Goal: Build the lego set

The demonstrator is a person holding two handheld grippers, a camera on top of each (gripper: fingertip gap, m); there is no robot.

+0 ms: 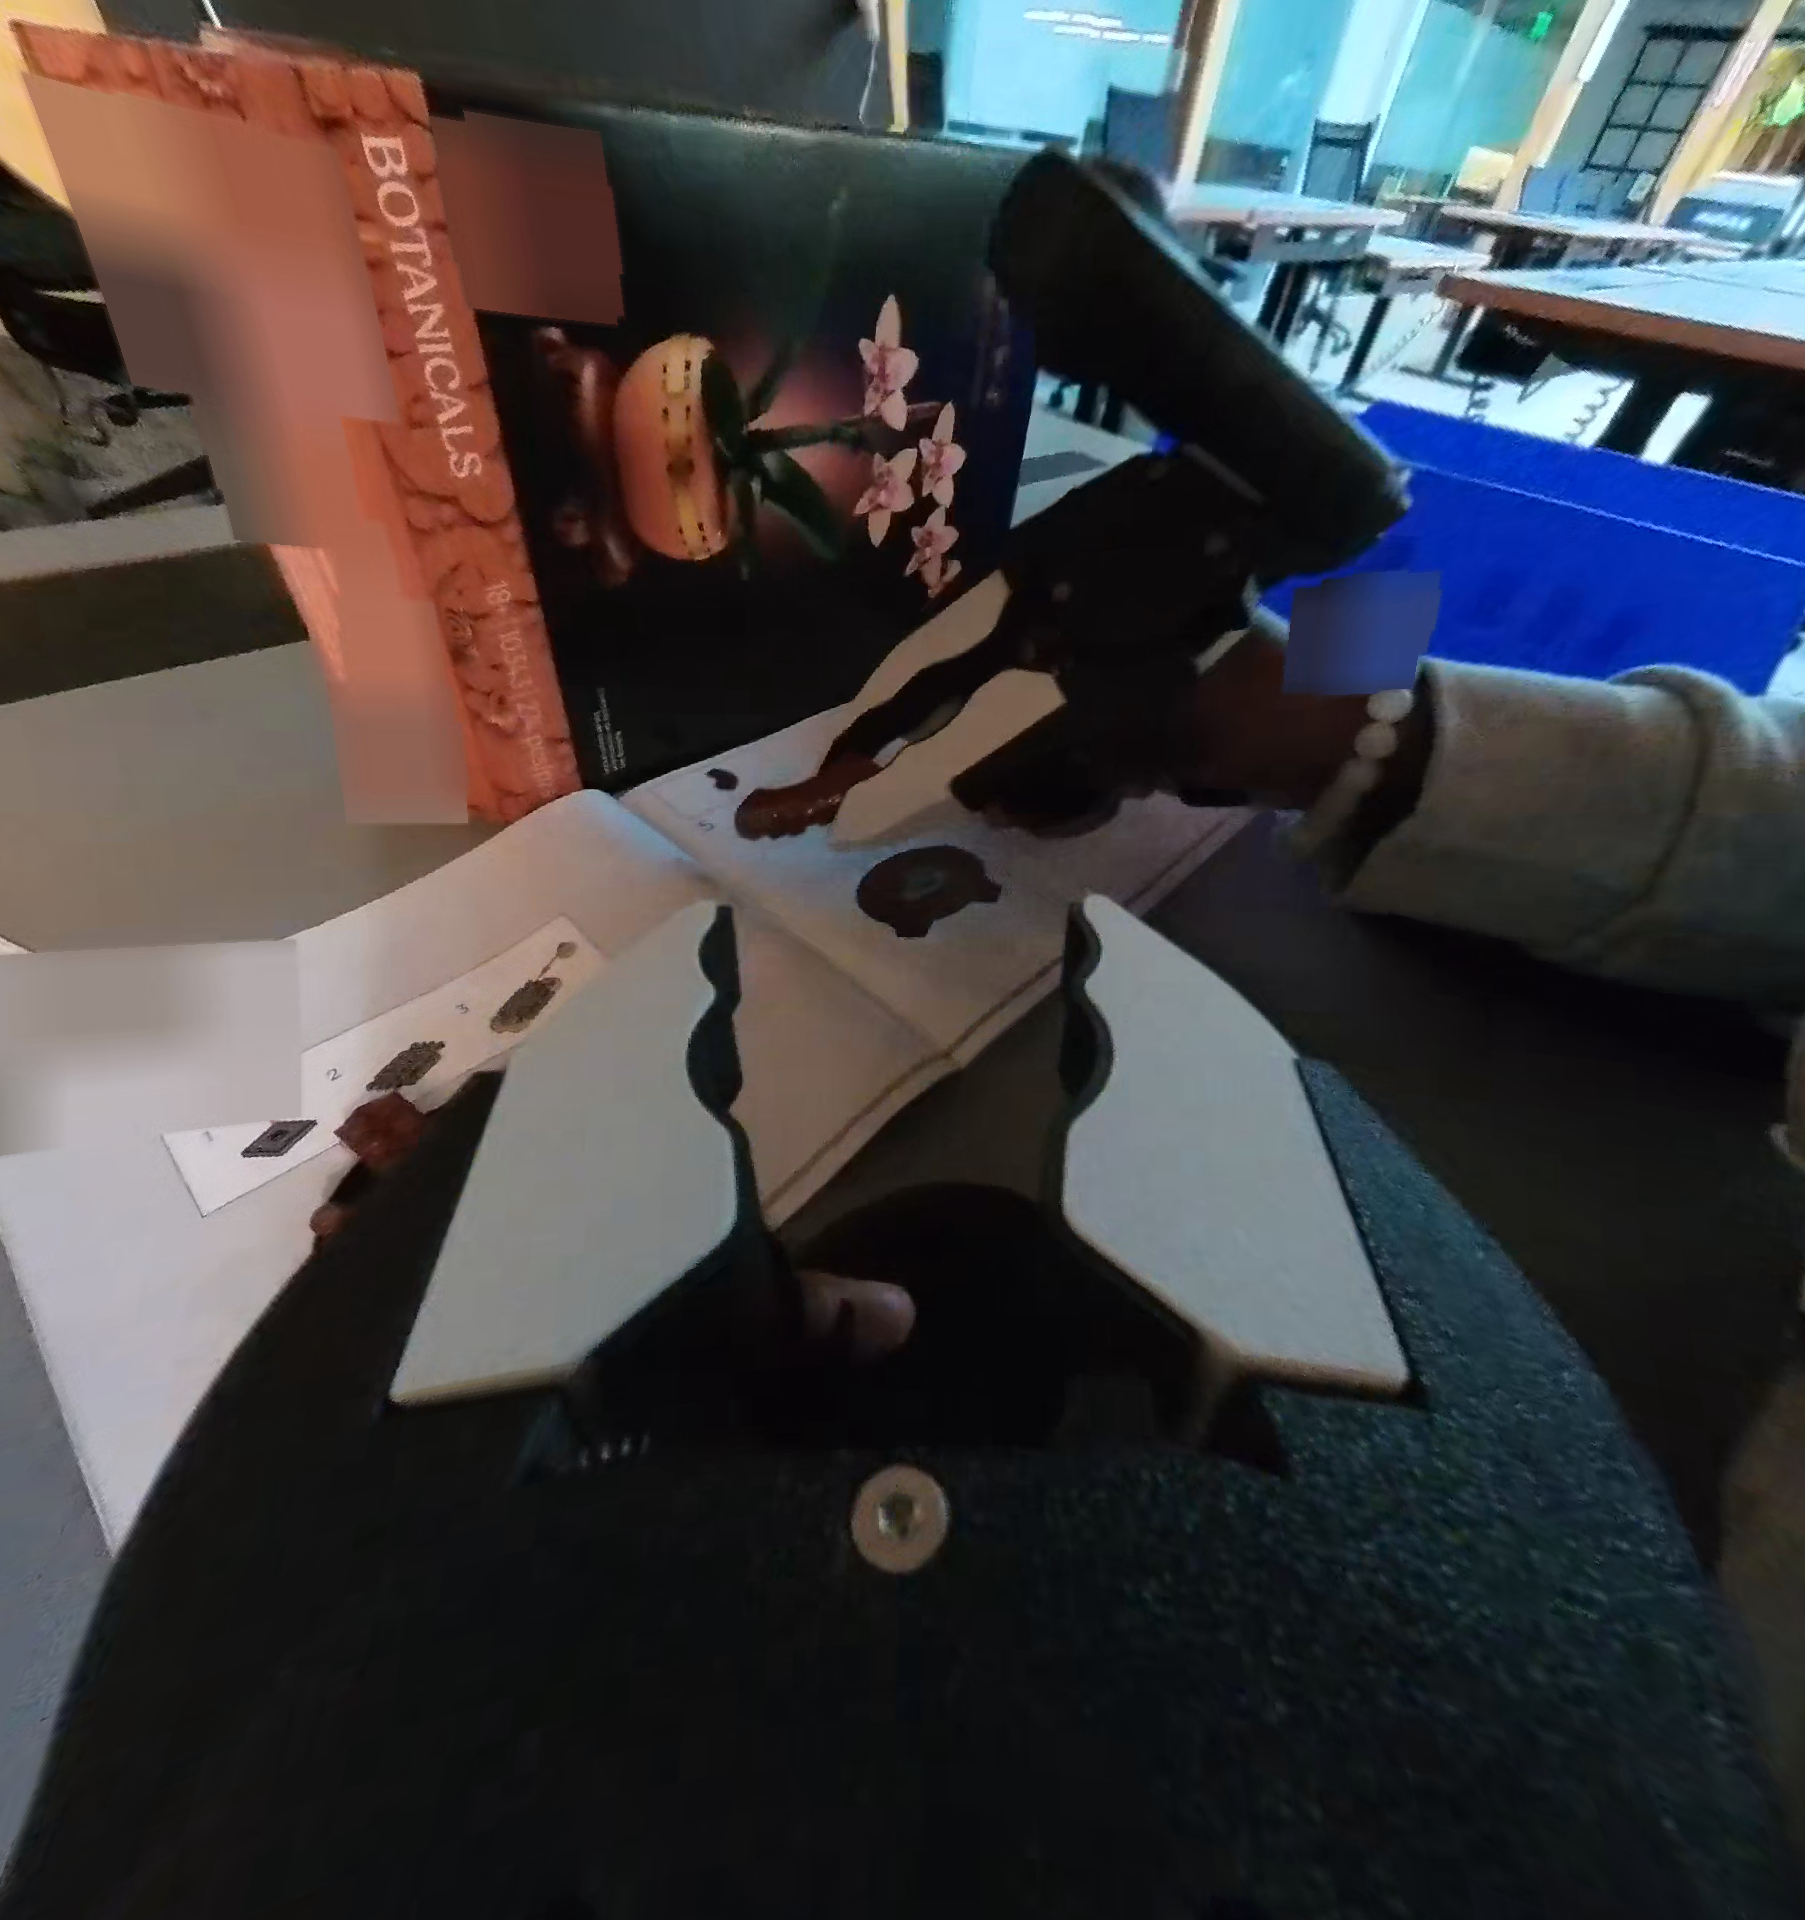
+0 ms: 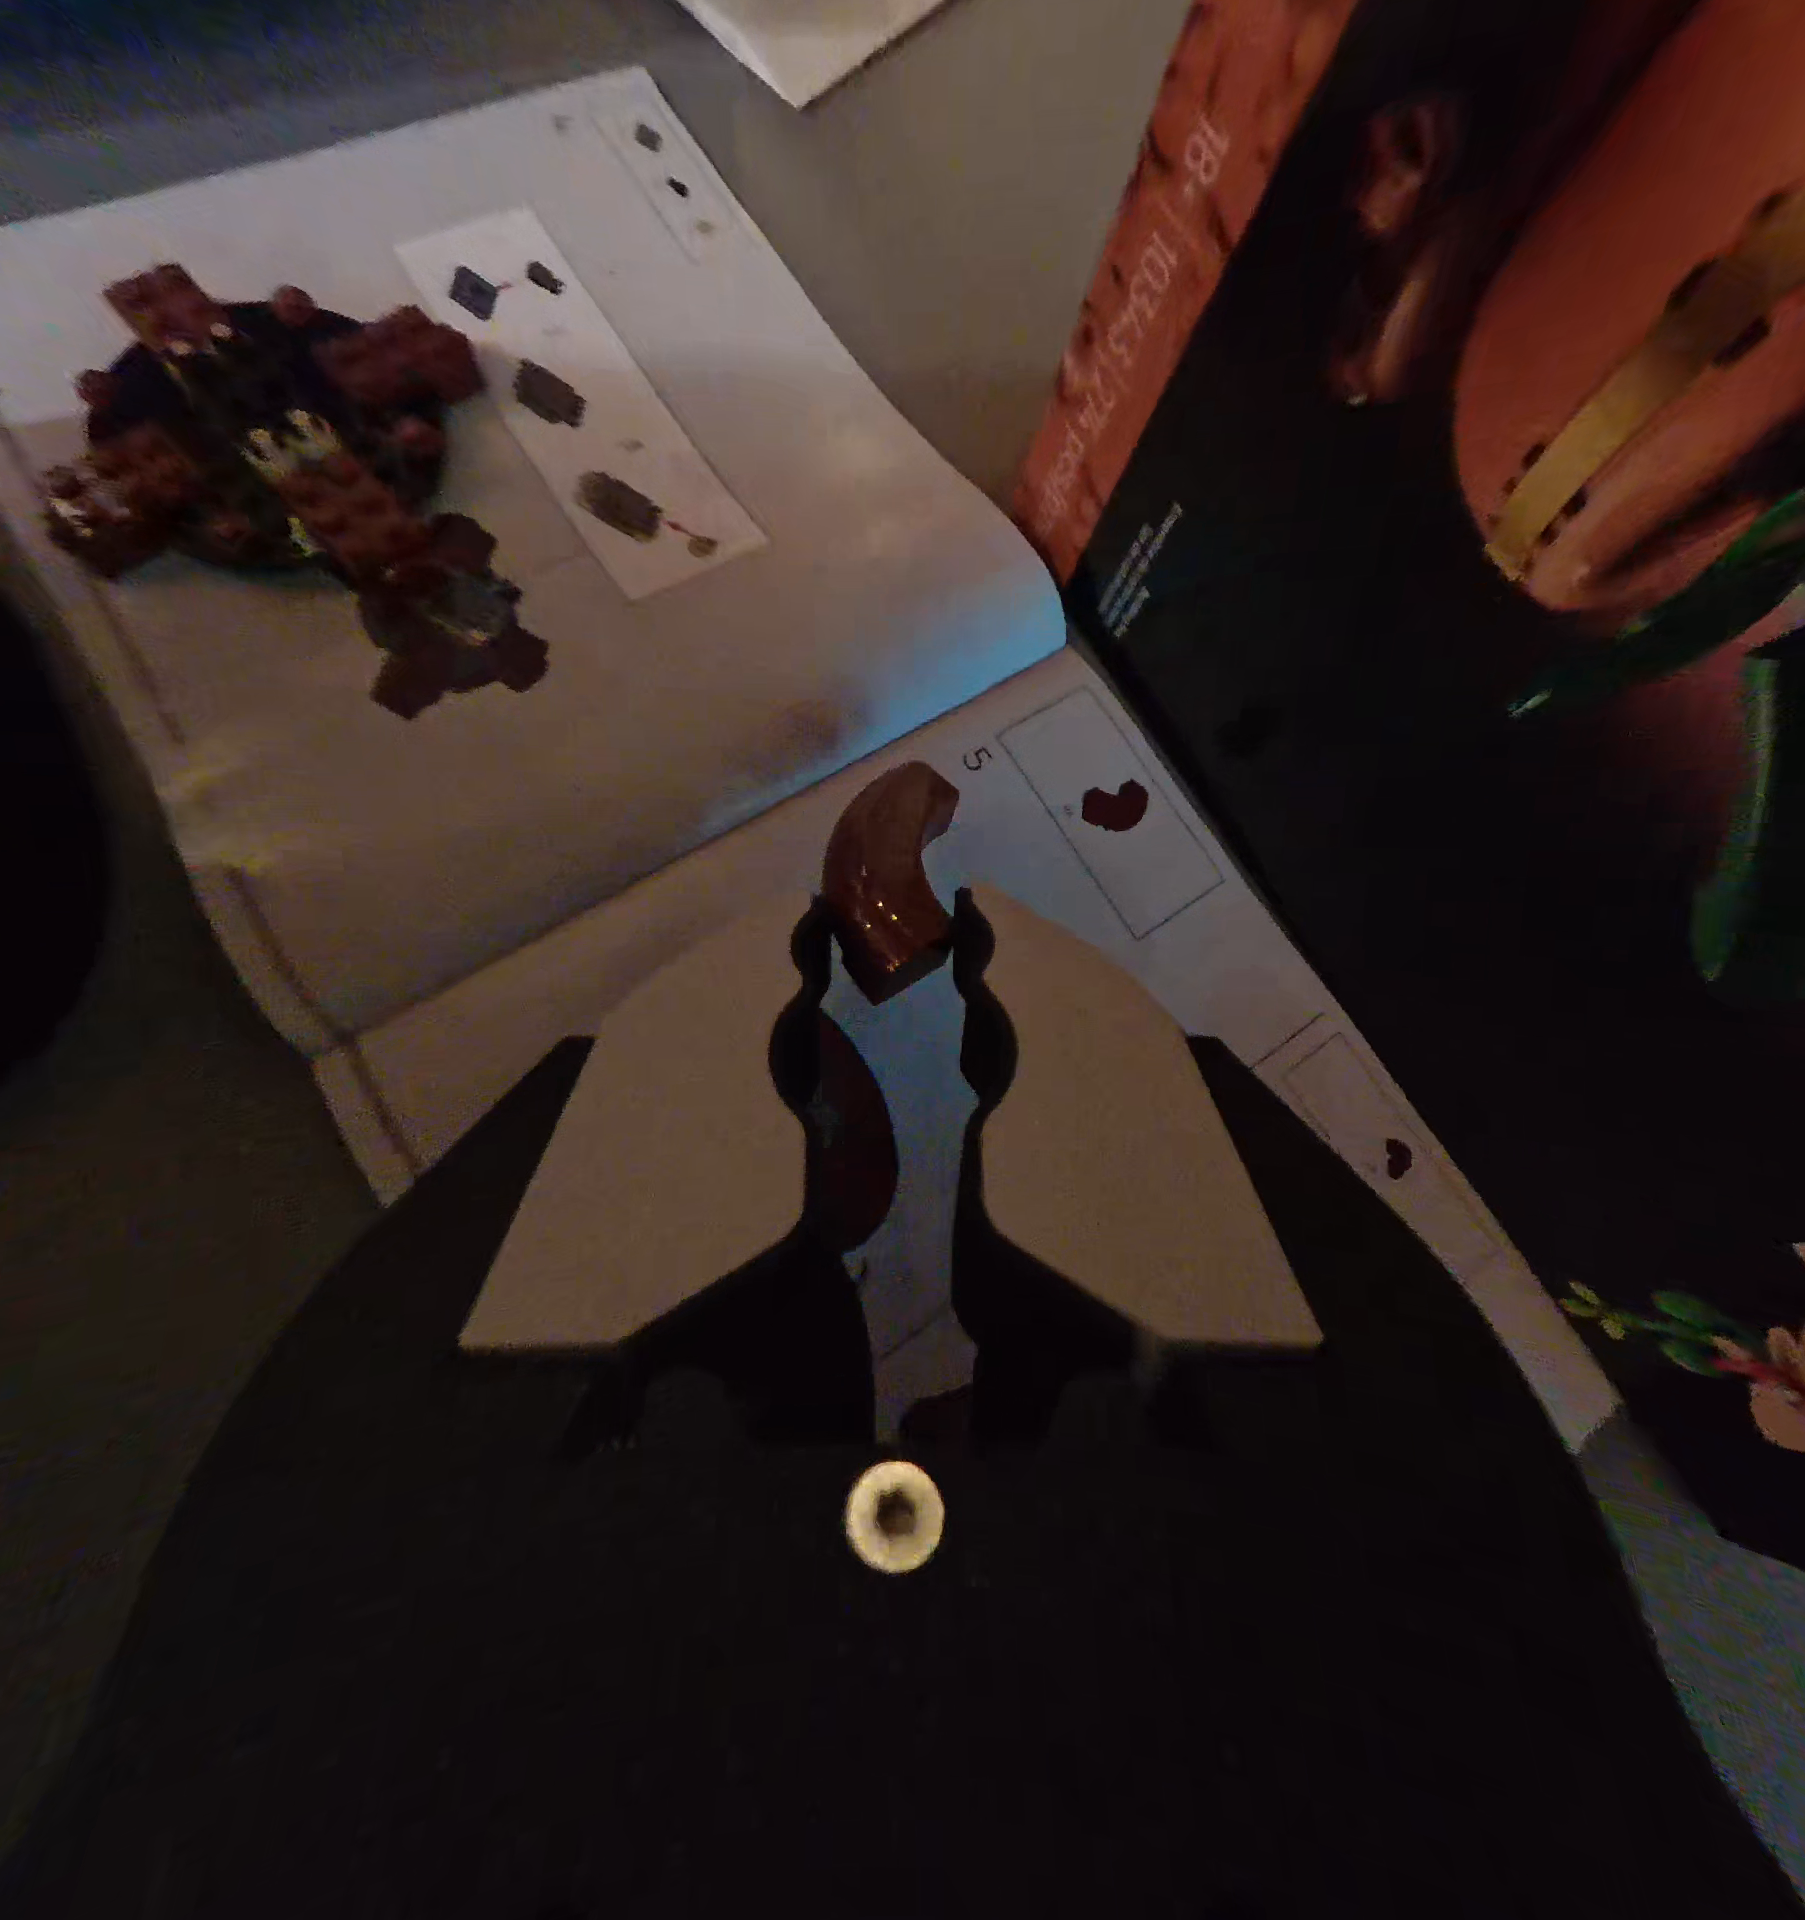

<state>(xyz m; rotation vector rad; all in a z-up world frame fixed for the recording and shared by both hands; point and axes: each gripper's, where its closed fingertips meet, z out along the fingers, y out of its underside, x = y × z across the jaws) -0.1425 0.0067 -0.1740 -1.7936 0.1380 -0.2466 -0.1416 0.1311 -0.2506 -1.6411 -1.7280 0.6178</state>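
Right wrist view: right gripper (image 2: 893, 914) pinches a curved brown brick (image 2: 882, 868) above the open instruction booklet (image 2: 669, 582); left gripper (image 1: 903, 997) gapes wide, empty; brown half-built model (image 2: 285, 447) waits on the far page.

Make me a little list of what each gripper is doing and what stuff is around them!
left gripper: open, nothing between its fingers, above the open booklet
right gripper: shut on a curved brown brick, over the booklet's right page
brick pile: brown pieces heaped on the booklet's left page
box: dark, flower picture, standing behind the booklet
blue bin: farther back
table: grey, under it all
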